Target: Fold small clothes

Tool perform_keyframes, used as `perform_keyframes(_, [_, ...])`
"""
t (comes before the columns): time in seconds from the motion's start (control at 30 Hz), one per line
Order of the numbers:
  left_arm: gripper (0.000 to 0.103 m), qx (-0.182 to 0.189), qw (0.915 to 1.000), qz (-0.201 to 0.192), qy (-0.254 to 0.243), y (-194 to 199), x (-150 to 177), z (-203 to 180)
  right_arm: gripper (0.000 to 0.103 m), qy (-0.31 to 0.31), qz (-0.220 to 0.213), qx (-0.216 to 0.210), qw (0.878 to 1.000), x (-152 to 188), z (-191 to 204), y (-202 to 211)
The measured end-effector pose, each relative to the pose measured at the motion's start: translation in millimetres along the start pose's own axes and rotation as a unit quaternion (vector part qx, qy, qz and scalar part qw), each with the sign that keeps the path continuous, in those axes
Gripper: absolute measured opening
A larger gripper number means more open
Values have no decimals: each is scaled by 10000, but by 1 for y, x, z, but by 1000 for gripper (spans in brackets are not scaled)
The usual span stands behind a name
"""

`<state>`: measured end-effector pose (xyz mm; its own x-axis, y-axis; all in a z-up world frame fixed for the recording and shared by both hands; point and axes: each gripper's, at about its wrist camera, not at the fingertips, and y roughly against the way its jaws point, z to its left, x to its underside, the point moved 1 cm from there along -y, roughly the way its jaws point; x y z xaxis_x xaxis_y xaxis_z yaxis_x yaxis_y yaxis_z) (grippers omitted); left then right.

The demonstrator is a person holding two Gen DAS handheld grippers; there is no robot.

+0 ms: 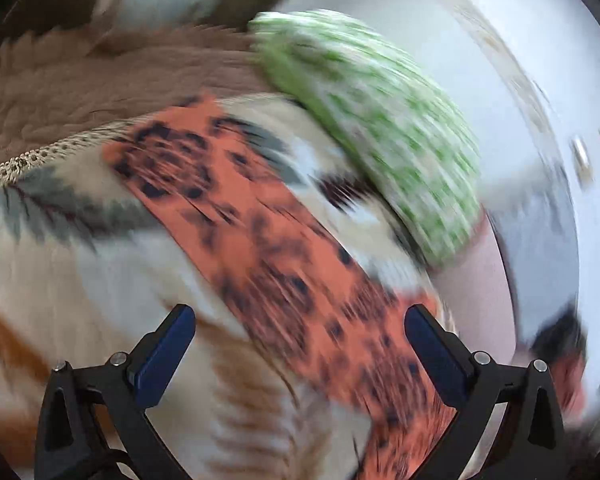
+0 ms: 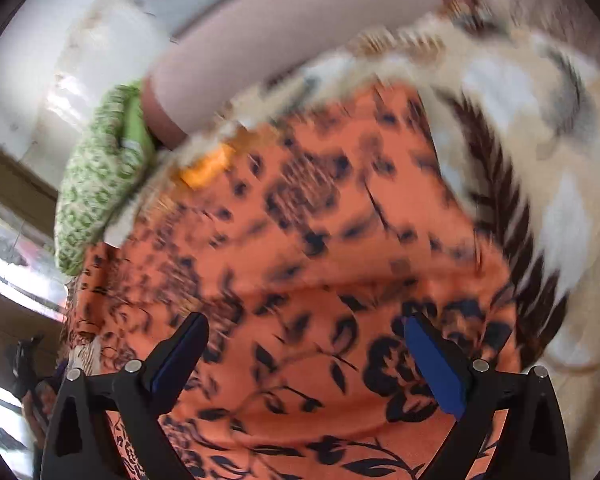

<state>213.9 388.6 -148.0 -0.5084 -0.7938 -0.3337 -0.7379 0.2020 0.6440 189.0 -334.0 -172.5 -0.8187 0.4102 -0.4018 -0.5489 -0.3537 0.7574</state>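
An orange garment with a dark floral print (image 1: 276, 248) lies as a long strip across a cream bedspread with leaf motifs (image 1: 60, 264). In the right wrist view the same orange garment (image 2: 320, 248) fills most of the frame, spread flat. My left gripper (image 1: 300, 320) hovers above the strip, open, with nothing between its blue pads. My right gripper (image 2: 306, 332) is open too, just above the cloth, holding nothing. Both views are smeared by motion.
A green-and-white patterned cloth bundle (image 1: 376, 128) sits at the far edge of the bedspread, seen again as the green bundle (image 2: 100, 184) in the right wrist view. A brown fuzzy blanket (image 1: 100, 76) lies at the back left. A pale wall (image 1: 480, 40) stands beyond the bed.
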Motion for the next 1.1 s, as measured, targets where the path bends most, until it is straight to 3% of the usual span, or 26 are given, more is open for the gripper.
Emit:
perform_keyframes(0.13, [103,3,9972,-110,740,-16,-33,32,100,145,-207,-62,9997,6,-2,0])
perform_keyframes(0.27, [100,-254,9961,-113,840,-23,-43,25,103,375,-262,166,9988,10,8,-4])
perform_keyframes(0.33, [84,-479,9944,-143,935,-26,-46,24,103,438,-304,292,9982,10,15,-9])
perform_keyframes(0.37, [53,-657,9933,-102,945,-29,-48,25,103,452,-316,308,9980,11,15,-8])
perform_keyframes(0.4, [8,-777,9924,20,953,-34,-51,27,103,452,-326,292,9980,11,14,-7])
perform_keyframes(0.43, [5,-866,9903,276,1051,-43,-52,33,103,441,-338,255,9981,11,12,-5])
perform_keyframes(0.5, [4,-838,9888,293,1202,-47,-55,37,103,377,-341,135,9986,11,8,-2])
perform_keyframes(0.6, [4,-1240,9914,-60,409,-31,-60,-3,103,260,-311,-13,9992,9,3,0])
perform_keyframes(0.7, [4,-976,9877,-684,-1010,6,-43,-94,103,237,-340,-139,9990,9,0,1])
perform_keyframes(0.8, [4,-277,9663,-1004,-2352,39,3,-207,103,168,-411,-321,9985,9,-4,3])
perform_keyframes(0.87, [4,283,9390,-993,-3282,51,61,-288,103,100,-474,-481,9977,10,-9,5])
perform_keyframes(0.97, [4,1009,9029,-587,-4136,42,157,-371,103,50,-585,-716,9957,12,-14,10])
perform_keyframes(1.1, [7,1537,8615,304,-4830,-5,282,-430,102,7,-639,-894,9939,14,-18,14])
